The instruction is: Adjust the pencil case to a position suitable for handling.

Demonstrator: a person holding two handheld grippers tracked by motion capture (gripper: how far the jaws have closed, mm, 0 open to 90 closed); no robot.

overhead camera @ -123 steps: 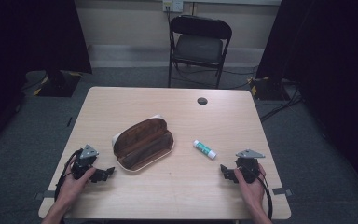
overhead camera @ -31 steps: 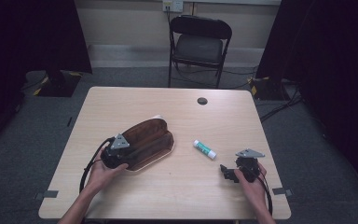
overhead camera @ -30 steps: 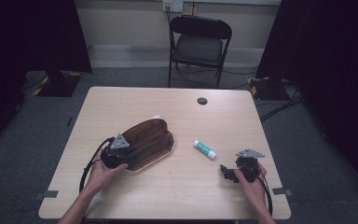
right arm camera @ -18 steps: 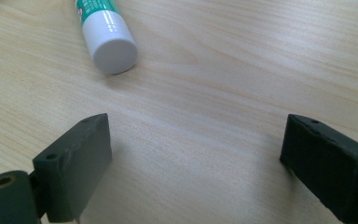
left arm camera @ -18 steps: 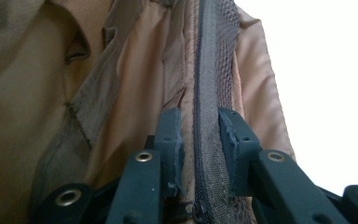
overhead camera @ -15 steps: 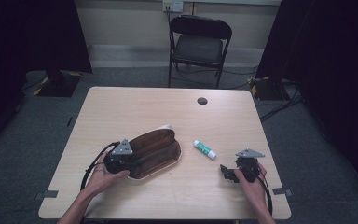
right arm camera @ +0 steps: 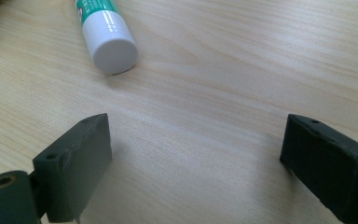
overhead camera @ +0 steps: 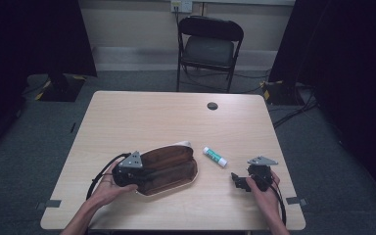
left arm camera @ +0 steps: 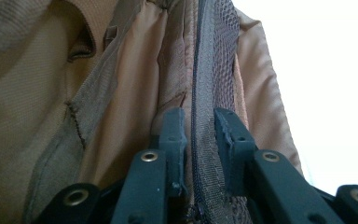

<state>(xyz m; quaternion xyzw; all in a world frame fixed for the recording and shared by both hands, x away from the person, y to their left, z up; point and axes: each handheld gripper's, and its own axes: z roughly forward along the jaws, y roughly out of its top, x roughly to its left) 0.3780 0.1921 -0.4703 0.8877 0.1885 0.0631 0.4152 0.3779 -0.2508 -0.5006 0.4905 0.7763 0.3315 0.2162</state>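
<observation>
- While the open brown pouch (overhead camera: pixel 169 166) is lying near the front middle of the worktop (overhead camera: pixel 142 120), the left tongs (left arm camera: pixel 199 128) are clamping its mesh-and-zipper edge (left arm camera: pixel 209 70), their jaws nearly together with the fabric between them.
- The left hand (overhead camera: pixel 108 185) is holding those tongs at the pouch's left end.
- The right tongs (right arm camera: pixel 196 154) are resting low over bare wood near the front right edge, jaws standing wide apart and gripping nothing.
- A glue stick (overhead camera: pixel 215 156) is lying between the pouch and the right tongs, touching neither, its white cap (right arm camera: pixel 114 49) pointing toward them.
</observation>
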